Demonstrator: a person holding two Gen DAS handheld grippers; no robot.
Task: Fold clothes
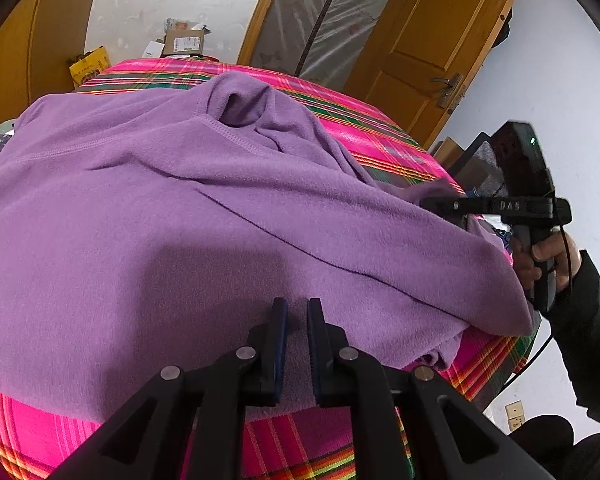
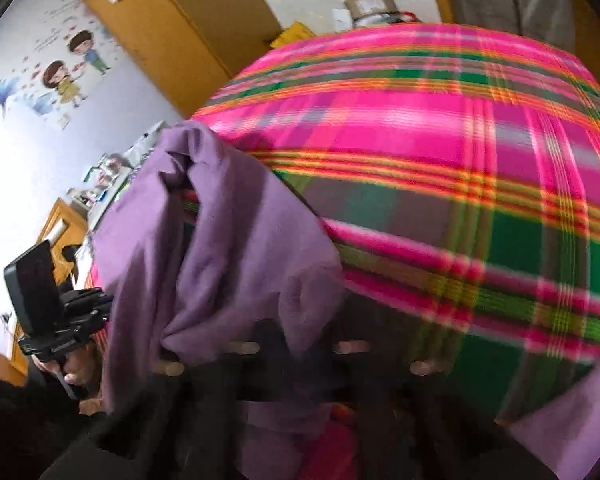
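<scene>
A purple fleece garment [image 1: 180, 208] lies spread over the pink plaid bed cover [image 1: 364, 128]. My left gripper [image 1: 298, 320] is at the near hem, its jaws nearly together with a strip of the purple fabric pinched between them. My right gripper [image 1: 432, 203] is at the garment's right edge, where a fold of fleece rises to its tip. The right wrist view is blurred: the purple garment [image 2: 220, 248] is bunched and draped over my right gripper [image 2: 296, 336], hiding the fingertips. The fabric looks gripped there.
A hand [image 1: 548, 252] in a dark sleeve holds the right tool by the bed's right edge. Cardboard boxes [image 1: 184, 42] and a yellow box [image 1: 88, 66] sit beyond the far edge. A wooden door [image 1: 432, 40] is at the back right and a wooden wardrobe [image 2: 172, 28] to the left.
</scene>
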